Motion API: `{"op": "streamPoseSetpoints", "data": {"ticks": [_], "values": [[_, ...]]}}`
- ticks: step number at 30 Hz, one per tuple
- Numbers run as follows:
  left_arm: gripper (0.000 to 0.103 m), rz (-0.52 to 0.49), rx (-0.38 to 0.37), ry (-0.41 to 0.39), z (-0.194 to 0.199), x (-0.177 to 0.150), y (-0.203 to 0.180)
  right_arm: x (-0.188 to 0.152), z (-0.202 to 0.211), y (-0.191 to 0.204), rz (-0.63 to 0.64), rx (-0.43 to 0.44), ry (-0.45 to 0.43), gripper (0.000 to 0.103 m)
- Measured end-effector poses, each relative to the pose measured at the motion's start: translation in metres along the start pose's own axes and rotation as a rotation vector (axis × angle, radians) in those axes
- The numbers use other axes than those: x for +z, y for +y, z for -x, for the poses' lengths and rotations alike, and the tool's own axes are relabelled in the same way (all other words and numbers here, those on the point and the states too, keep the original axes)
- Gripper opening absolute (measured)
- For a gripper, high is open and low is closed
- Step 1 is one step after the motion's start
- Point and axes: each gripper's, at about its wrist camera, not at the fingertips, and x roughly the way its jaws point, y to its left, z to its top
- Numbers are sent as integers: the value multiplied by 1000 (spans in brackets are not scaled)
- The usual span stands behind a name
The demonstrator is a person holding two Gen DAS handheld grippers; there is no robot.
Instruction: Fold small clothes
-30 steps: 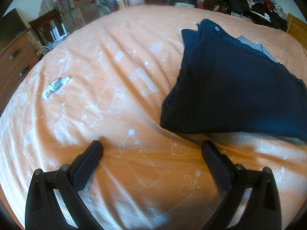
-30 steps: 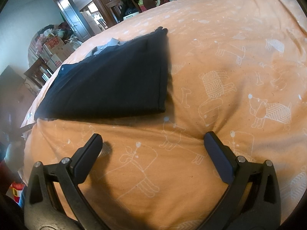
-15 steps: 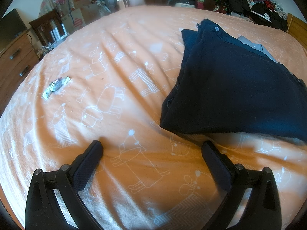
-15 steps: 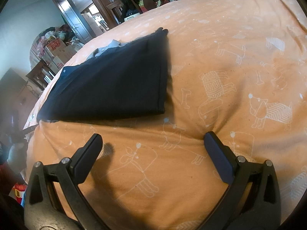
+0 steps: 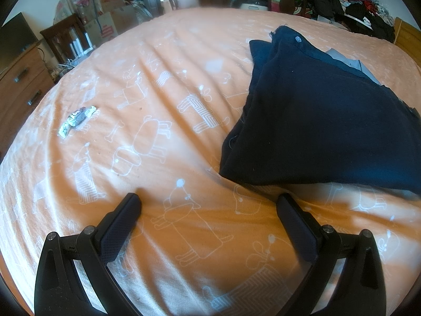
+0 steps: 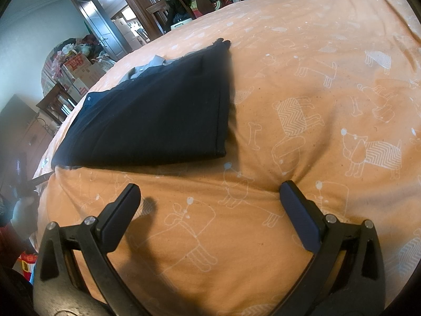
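Shorts (image 5: 321,121), navy and already folded flat, lie on the orange bedspread (image 5: 158,105), just ahead of both grippers. Left gripper (image 5: 208,205) and right gripper (image 6: 210,197) are spread wide, holding nothing. A careless pinch could catch the bedspread too and drag the fold open.

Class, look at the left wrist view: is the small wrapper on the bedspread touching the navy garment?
No. The wrapper lies alone far left of the navy garment, with bare orange bedspread between them.

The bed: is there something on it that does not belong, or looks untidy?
Yes. A small crumpled wrapper lies alone on the orange bedspread, far left of the folded dark garment. It looks like litter.
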Motion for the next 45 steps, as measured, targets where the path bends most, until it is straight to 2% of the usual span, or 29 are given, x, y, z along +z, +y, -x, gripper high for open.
{"op": "streamPoseSetpoints", "data": {"ticks": [22,31,35,39,41,45], "values": [[103,-3,8,3,2,-2,-2,1,2,4,9,-22,6,103],[103,-26,25,31,-2,3,3,1,-3,23,83,-163,64,103],[103,-13,-18,93,-6,10,14,7,-9,35,121,-250,160,103],[103,9,-59,101,-8,13,28,19,-8,42,112,-305,225,103],[103,9,-70,84,-4,14,32,29,3,53,99,-316,184,103],[101,1,-98,61,5,14,37,46,28,94,160,-325,69,103]]}}
